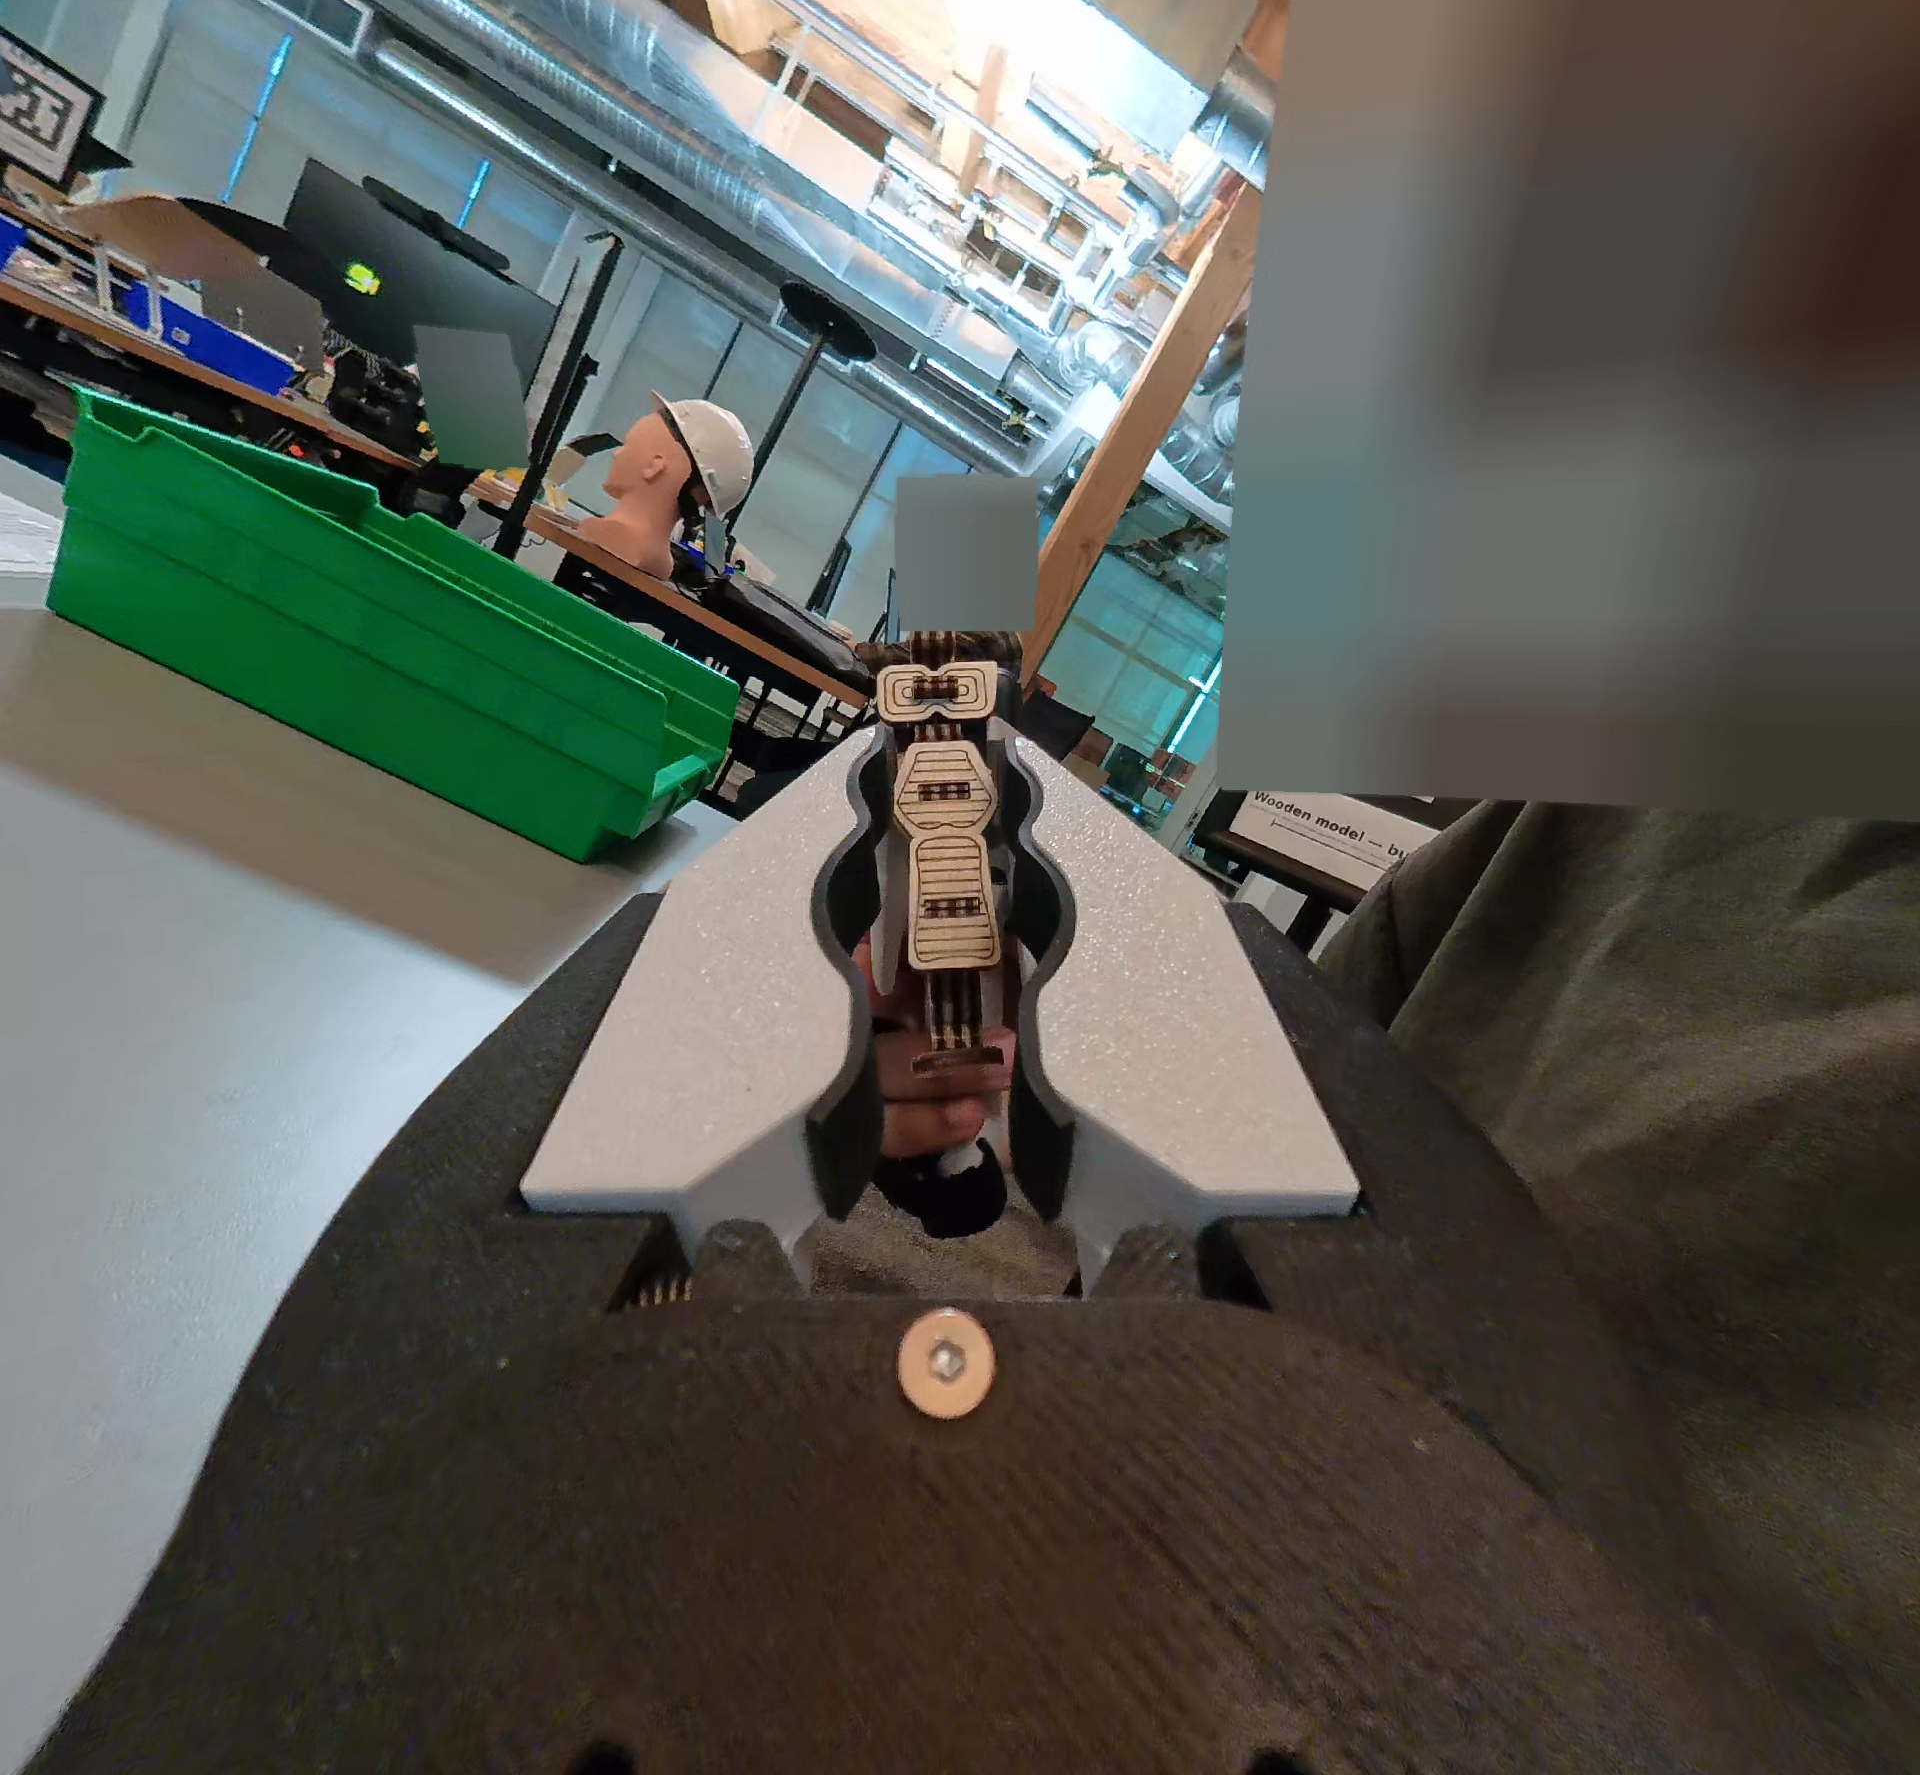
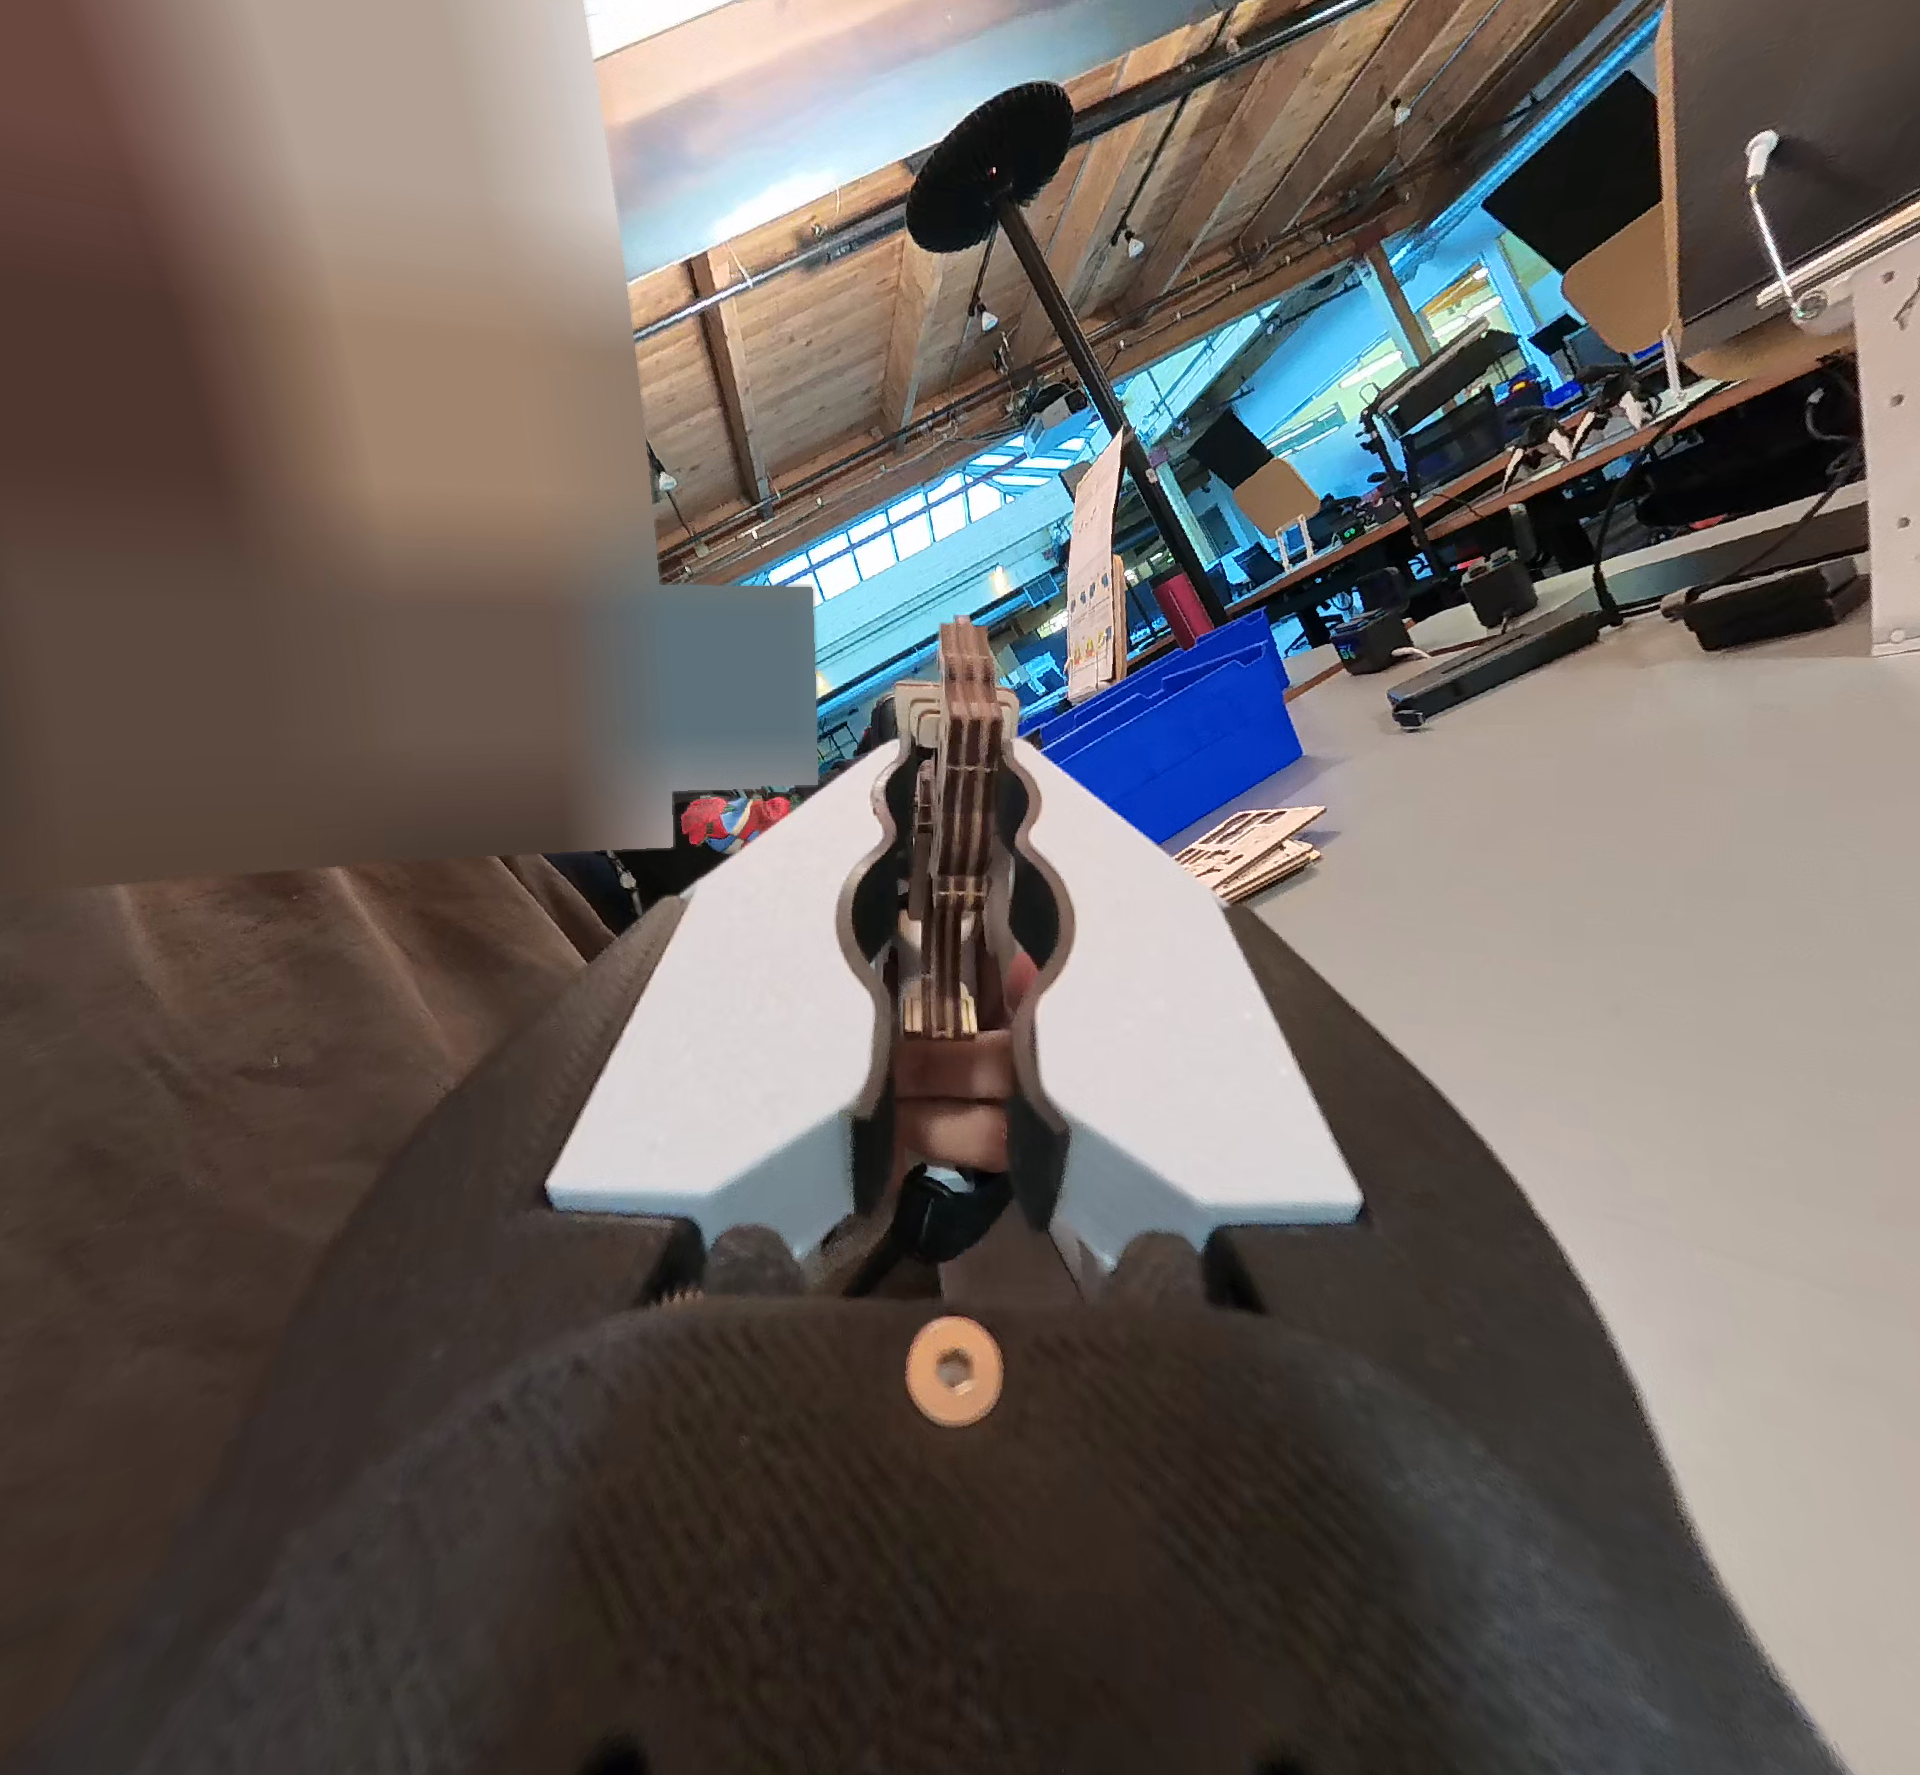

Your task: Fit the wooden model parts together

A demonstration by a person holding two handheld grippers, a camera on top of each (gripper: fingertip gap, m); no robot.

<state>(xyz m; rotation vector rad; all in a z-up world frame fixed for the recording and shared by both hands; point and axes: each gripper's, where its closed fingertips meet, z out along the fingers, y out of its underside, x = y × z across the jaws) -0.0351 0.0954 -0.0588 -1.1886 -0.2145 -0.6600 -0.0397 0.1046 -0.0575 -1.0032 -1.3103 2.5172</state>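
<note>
Black housing with a silver screw fills the bottom of both wrist views, then the grey fingers run up the middle of frame. Left claw (image 1: 940,769) is clamped on the wooden model (image 1: 943,852), a stack of laser-cut plates standing lengthwise between the fingers, engraved face toward the camera, top end poking out past the fingertips at frame centre. Right claw (image 2: 951,790) is likewise pinched shut on a layered wooden piece (image 2: 961,842), seen edge-on, long axis also running along the fingers toward the tips. I can't tell whether that's the same assembly held from two sides or a separate part.

Both claws tilt upward, lifted off the grey bench (image 2: 1558,894), toward the ceiling. More flat wooden sheets (image 2: 1252,850) lie on the bench right of centre, near a blue bin (image 2: 1174,738); a green bin (image 1: 343,603) sits at left.

My guess: any mating move has to follow that shared long axis.
</note>
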